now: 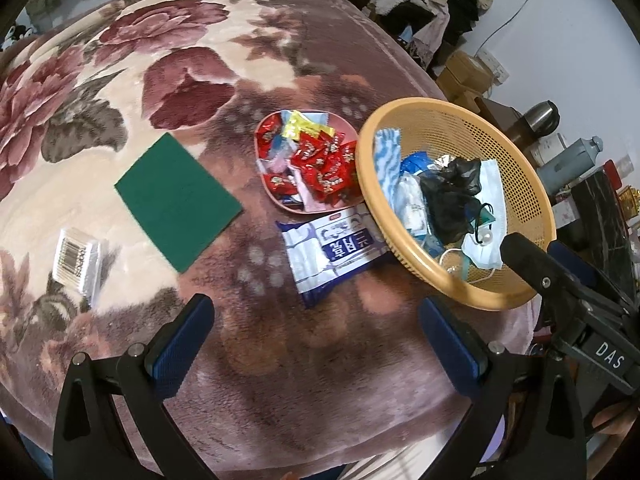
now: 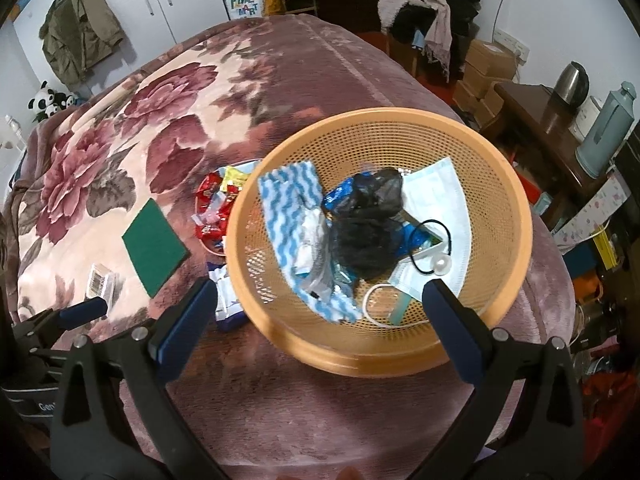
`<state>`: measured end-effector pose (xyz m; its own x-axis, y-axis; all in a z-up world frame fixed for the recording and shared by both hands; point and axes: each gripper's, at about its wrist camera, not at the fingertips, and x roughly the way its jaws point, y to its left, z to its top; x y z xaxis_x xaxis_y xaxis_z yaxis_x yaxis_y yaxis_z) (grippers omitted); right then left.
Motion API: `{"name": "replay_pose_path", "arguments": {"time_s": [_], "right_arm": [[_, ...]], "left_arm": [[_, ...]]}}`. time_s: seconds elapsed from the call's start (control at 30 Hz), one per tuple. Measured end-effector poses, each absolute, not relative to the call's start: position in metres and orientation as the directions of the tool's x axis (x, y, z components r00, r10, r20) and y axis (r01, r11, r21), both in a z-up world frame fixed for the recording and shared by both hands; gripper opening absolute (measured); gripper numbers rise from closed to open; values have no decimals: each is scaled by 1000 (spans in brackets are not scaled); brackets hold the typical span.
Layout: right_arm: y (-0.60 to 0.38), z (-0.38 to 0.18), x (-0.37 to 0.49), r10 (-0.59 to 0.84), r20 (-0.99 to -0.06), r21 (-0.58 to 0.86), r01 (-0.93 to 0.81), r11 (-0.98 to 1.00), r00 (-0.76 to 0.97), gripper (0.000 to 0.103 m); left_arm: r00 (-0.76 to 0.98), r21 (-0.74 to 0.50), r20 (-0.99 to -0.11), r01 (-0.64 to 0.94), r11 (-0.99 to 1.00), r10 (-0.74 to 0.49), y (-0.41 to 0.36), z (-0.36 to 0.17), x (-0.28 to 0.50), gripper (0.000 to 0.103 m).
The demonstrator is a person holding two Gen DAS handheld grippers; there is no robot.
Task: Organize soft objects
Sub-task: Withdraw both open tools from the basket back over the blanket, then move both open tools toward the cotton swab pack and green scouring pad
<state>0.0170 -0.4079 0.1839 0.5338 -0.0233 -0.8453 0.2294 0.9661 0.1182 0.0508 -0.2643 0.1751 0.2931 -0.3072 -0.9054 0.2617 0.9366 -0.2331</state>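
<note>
Left wrist view: left tongs [image 1: 316,336] spread wide, nothing between them, hovering over the blanket [image 1: 120,72] on the bed. Ahead: green pad [image 1: 178,202] lying flat, small barcode box [image 1: 76,260] to its left, well apart. Blue-white pack [image 1: 332,252] lies just in front of the tongs, its far edge tucked under the basket [image 1: 532,184] rim. Pink dish [image 1: 276,196] of red candies [image 1: 324,168] sits just beyond the pack, touching the basket's left side. Basket holds a wavy blue cloth [image 1: 388,156], black bag [image 1: 452,196], face mask [image 1: 490,200] and a black hair tie [image 1: 482,220]. Right tongs [image 1: 532,256] poke in from the right over the basket's near rim; spread too.

Right wrist view: right tongs [image 2: 320,312] spread wide, empty, above the basket's [image 2: 500,184] near rim. Inside: cloth [image 2: 284,196] on the left, bag [image 2: 368,224] in the middle, mask [image 2: 436,192] on the right with the hair tie [image 2: 432,240] and its white bead on top. Pad [image 2: 154,246], box [image 2: 100,280], candies [image 2: 210,204] and pack [image 2: 226,300] lie left of the basket on the blanket [image 2: 120,120]. Left tongs' tip [image 2: 84,312] shows at far left.
</note>
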Motion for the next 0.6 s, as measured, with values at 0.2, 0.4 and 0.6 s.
{"name": "replay_pose_path", "arguments": {"time_s": [0.2, 0.4, 0.6], "right_arm": [[-394, 185, 18, -18, -845, 111, 208, 972, 534, 103], [-379, 184, 19, -13, -849, 100, 185, 978, 529, 103], [-360, 181, 19, -7, -852, 91, 162, 983, 523, 103]], "left_arm": [[303, -237, -904, 230, 944, -301, -244, 175, 48, 102], [313, -242, -903, 193, 951, -293, -222, 172, 45, 102], [322, -252, -902, 147, 956, -287, -195, 168, 44, 102]]}}
